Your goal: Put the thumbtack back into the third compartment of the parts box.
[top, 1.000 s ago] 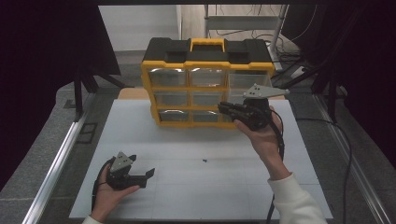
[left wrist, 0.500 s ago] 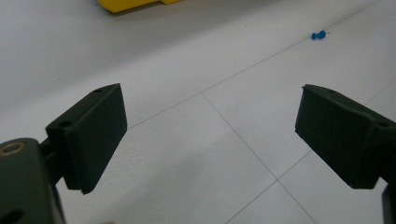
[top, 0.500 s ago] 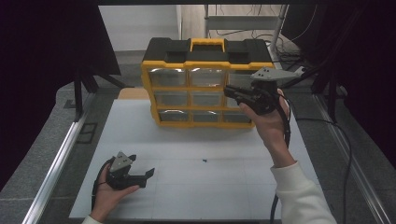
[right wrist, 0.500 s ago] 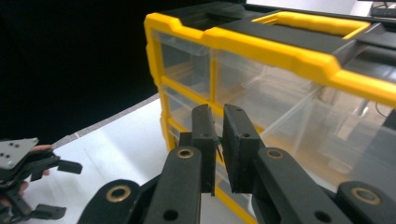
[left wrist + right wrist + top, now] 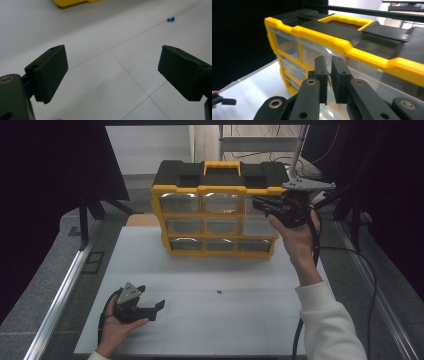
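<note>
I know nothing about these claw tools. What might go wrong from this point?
The right gripper seems to pinch a thin green object high beside the yellow-and-black plastic drawer cabinet; it might slip out and drop. The small blue pushpin lies loose on the white table; a sleeve or trailing cable might sweep it off.
</note>
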Action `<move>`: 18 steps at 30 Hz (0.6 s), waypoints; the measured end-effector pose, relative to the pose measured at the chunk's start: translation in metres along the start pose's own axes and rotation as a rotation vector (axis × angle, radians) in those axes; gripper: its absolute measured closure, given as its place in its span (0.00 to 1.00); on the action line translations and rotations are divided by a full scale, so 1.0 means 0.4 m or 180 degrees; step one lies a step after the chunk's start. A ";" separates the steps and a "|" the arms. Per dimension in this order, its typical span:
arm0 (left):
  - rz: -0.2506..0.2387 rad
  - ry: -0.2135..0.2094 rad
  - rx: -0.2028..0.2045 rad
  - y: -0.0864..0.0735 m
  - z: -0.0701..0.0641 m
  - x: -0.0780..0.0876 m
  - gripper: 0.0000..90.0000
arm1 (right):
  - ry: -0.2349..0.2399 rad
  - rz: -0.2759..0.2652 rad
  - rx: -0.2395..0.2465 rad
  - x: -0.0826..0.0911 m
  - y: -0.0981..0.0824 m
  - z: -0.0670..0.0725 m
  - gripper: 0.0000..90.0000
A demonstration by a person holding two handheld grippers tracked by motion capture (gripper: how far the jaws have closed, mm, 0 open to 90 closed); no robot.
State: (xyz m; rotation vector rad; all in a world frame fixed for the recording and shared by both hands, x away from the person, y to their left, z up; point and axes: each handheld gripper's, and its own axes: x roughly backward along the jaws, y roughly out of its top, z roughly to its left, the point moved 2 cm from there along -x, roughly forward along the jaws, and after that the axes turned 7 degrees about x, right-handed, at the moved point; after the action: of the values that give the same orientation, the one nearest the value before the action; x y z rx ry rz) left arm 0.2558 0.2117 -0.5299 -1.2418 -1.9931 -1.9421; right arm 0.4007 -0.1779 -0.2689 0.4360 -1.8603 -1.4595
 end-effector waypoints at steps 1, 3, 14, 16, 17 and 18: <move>-0.0002 -0.0001 -0.0001 0.000 0.000 0.000 0.10 | -0.0033 0.0000 -0.0005 0.000 0.000 -0.006 0.92; -0.0005 -0.0001 -0.0002 0.000 -0.001 0.000 0.10 | -0.0102 0.0018 -0.0021 -0.001 0.001 -0.021 0.92; -0.0015 0.0004 0.0005 0.000 0.001 0.001 0.10 | -0.0306 0.0174 0.0025 -0.025 -0.006 -0.059 0.80; -0.0010 0.0009 0.0007 -0.001 0.002 0.001 0.10 | -0.0345 0.0191 0.0060 -0.031 -0.007 -0.057 0.60; -0.0008 0.0008 0.0007 -0.001 0.002 0.001 0.10 | -0.0348 0.0161 0.0032 -0.032 -0.008 -0.054 0.56; -0.0007 0.0007 0.0004 -0.001 0.002 0.001 0.10 | -0.0324 0.0144 0.0012 -0.031 -0.008 -0.051 0.52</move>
State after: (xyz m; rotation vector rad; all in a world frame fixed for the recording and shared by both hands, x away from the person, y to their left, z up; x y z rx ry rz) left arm 0.2556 0.2125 -0.5300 -1.2374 -1.9951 -1.9421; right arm 0.4231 -0.1851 -0.2739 0.3248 -1.9401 -1.4725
